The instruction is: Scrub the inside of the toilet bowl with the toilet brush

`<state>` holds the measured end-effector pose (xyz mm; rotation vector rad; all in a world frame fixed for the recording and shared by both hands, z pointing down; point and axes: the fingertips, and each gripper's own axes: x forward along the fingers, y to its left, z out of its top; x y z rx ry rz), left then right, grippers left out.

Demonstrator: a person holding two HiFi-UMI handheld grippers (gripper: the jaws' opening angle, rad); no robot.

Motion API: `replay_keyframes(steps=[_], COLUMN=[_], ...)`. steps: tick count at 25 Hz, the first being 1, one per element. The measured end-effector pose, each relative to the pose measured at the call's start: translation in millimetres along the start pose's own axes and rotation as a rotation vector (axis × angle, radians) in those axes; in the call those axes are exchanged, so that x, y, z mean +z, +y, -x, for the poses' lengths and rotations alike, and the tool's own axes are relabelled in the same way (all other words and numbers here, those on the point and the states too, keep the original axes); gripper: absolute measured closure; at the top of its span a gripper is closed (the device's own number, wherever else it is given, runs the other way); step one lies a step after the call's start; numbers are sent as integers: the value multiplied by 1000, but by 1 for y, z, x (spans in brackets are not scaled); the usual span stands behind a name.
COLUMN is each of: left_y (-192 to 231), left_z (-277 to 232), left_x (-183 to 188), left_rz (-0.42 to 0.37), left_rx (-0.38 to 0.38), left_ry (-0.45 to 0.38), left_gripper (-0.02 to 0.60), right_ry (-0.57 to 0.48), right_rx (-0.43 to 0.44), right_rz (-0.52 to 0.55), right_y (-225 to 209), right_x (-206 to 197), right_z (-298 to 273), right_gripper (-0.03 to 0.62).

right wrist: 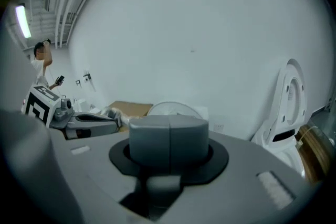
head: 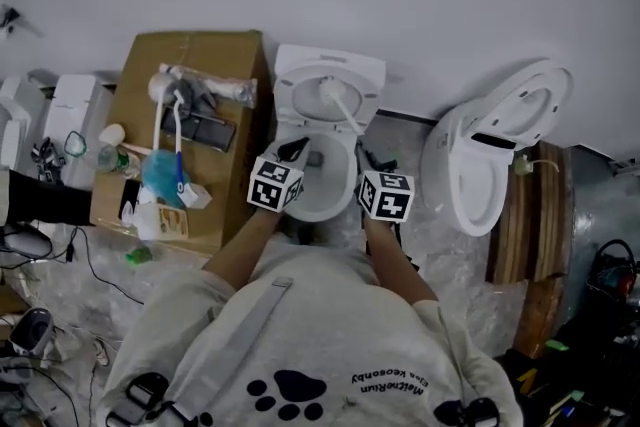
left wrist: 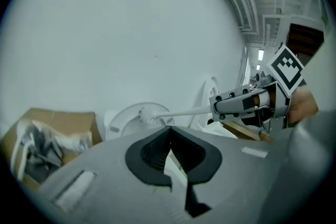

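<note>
A white toilet (head: 322, 183) stands against the wall with its lid (head: 330, 73) raised. My right gripper (head: 362, 151) is shut on the white handle of the toilet brush (head: 340, 108). The bristle head (head: 325, 89) is held up at the back of the bowl, in front of the lid. In the left gripper view the brush (left wrist: 178, 112) runs from my right gripper (left wrist: 216, 107) leftwards to the lid (left wrist: 128, 120). My left gripper (head: 296, 151) hovers over the bowl's left rim, shut and holding nothing. The right gripper view hides the brush behind the closed jaws of my right gripper (right wrist: 169, 136).
A cardboard box (head: 215, 55) left of the toilet carries a blue duster (head: 160, 177), bottles and bags. A second toilet (head: 495, 150) stands at the right beside a wooden spool (head: 545, 245). Crumpled plastic sheeting (head: 455, 265) covers the floor. White units (head: 70, 115) and cables lie far left.
</note>
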<state>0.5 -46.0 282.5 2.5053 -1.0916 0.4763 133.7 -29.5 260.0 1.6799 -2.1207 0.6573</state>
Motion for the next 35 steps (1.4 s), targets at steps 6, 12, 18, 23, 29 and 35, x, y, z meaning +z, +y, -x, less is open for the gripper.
replay_keyframes(steps=[6, 12, 18, 23, 29, 35], left_y=[-3, -27, -38, -42, -46, -58], left_z=[44, 83, 100, 98, 100, 104], left_x=[119, 171, 166, 147, 133, 131], left_rz=[-135, -171, -275, -250, -261, -283], left_rx=[94, 142, 164, 146, 140, 130], left_ry=[-255, -403, -442, -414, -399, -408], left_gripper=[583, 583, 583, 583, 583, 583], right_ry=[-240, -427, -435, -381, -386, -368], right_rx=[14, 27, 38, 40, 34, 66], right_rz=[121, 177, 172, 158, 162, 154], right_y=[21, 39, 51, 47, 44, 50], right_x=[85, 138, 124, 97, 92, 76], right_z=[35, 78, 97, 96, 103, 111], right_gripper=[447, 447, 447, 447, 447, 447])
